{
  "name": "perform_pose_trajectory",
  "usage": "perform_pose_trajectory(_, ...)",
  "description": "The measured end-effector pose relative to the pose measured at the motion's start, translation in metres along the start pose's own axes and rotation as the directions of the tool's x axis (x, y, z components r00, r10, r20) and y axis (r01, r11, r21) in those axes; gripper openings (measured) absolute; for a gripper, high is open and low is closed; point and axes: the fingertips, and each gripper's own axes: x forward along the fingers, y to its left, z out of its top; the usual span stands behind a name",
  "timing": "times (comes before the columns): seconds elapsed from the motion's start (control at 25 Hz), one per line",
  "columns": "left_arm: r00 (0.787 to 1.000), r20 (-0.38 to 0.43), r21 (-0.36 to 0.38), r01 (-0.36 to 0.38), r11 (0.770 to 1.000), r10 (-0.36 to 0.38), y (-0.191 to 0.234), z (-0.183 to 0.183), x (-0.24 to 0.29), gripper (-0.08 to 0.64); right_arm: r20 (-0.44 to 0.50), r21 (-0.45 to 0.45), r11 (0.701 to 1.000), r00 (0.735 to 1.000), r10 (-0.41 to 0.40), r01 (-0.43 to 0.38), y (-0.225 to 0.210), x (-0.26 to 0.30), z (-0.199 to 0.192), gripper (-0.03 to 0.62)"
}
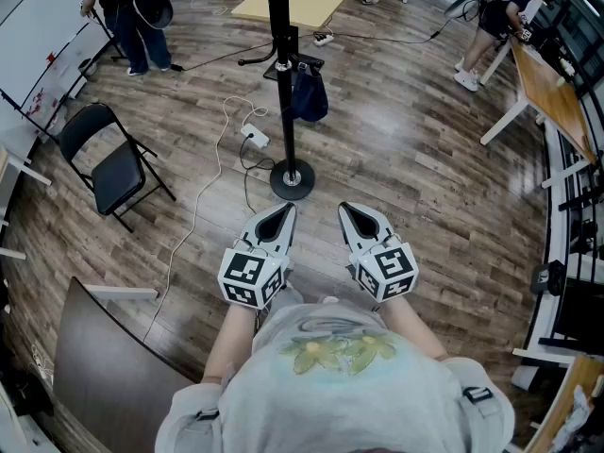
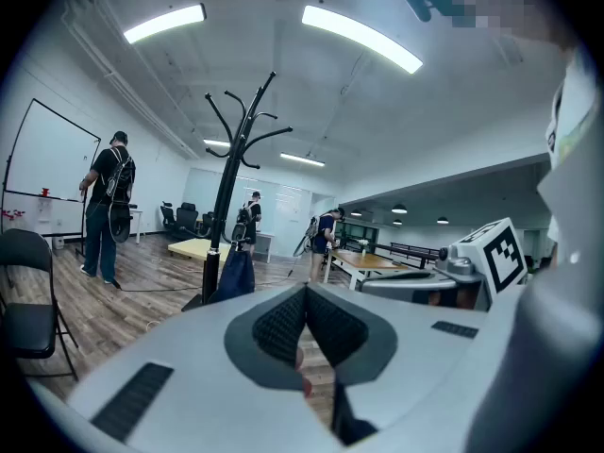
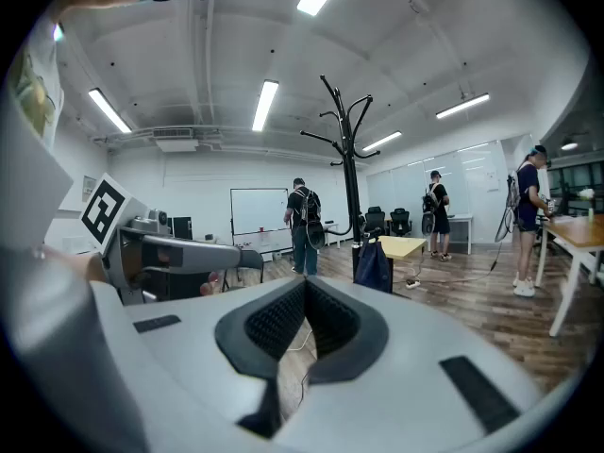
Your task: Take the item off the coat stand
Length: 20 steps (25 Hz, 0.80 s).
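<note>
A black coat stand (image 1: 280,74) rises from a round base on the wooden floor ahead of me. A dark blue bag (image 1: 308,92) hangs low on its pole; the same bag (image 2: 236,274) shows in the left gripper view and again as a bag (image 3: 374,264) in the right gripper view. My left gripper (image 1: 286,211) and right gripper (image 1: 346,209) are held side by side near my chest, well short of the stand. Both are shut with nothing between the jaws.
A folding chair (image 1: 109,163) stands at the left, and a white cable with a power strip (image 1: 254,137) lies beside the stand's base. People stand at the far left and far right. Desks (image 1: 552,92) line the right side; a dark tabletop (image 1: 104,376) is at my lower left.
</note>
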Motion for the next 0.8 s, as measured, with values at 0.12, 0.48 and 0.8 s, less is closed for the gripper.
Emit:
perform_pose_trajectory(0.12, 1.0, -0.001, -0.001, 0.004, 1.0, -0.004, 0.008, 0.0, 0.002, 0.014, 0.0, -0.004, 1.0, 1.0, 0.0, 0.0, 0.003, 0.009, 0.0, 0.006)
perform_pose_trajectory(0.48, 0.999, -0.015, 0.014, 0.038, 0.999, -0.038, 0.03, -0.002, 0.009, 0.014, 0.03, -0.013, 1.0, 0.999, -0.015, 0.016, 0.012, 0.038, 0.005, 0.006)
perform_pose_trajectory(0.8, 0.997, -0.017, 0.043, 0.078, 0.996, -0.078, 0.048, 0.0, 0.005, 0.014, 0.03, 0.021, 0.999, 0.998, -0.05, 0.05, 0.025, 0.052, -0.006, 0.008)
